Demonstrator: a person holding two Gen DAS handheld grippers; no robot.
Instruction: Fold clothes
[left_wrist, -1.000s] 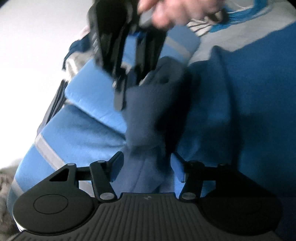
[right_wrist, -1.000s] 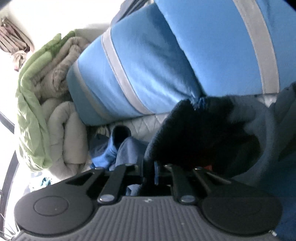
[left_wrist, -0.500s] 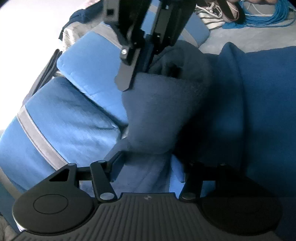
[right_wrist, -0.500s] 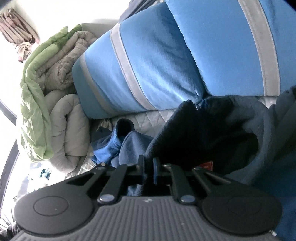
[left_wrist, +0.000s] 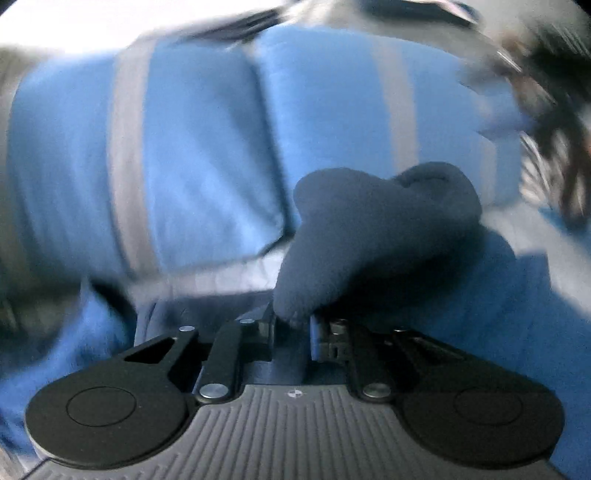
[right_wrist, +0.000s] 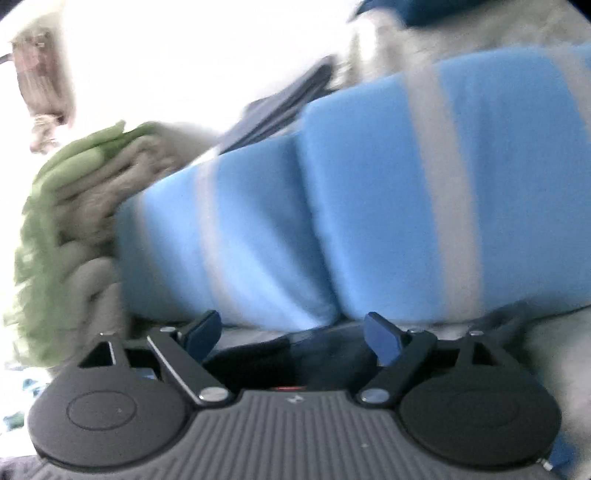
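1. Bright white light washes out the far background in both wrist views; both pictures are blurred.
2. Two blue pillows (right_wrist: 388, 206) with grey stripes lie side by side across the far part of each view, touching along one seam.
3. One rolled heap of green and beige bedding (right_wrist: 74, 221) sits to the left of the pillows in the right wrist view.
4. One dark flat thing (right_wrist: 280, 107) sticks up behind the pillows; what it is cannot be told.
5. Near surface: pale quilted bed (right_wrist: 546, 350) at the right, just below the pillows.
6. One navy fleece garment (left_wrist: 369, 236) is the task's thing. In the left wrist view it rises in a bunched lump just ahead of the left hand-held gripper (left_wrist: 291, 325), in front of the pillows, and more blue cloth spreads to the near right.
7. Left hand-held gripper: fingers drawn close together, pinching a fold of the garment between them.
8. Right hand-held gripper (right_wrist: 295, 332): fingers spread wide, nothing between them; dark cloth lies just below and behind the fingertips.
9. One blurred dark shape (left_wrist: 554, 122) shows at the far right of the left wrist view; too smeared to name.
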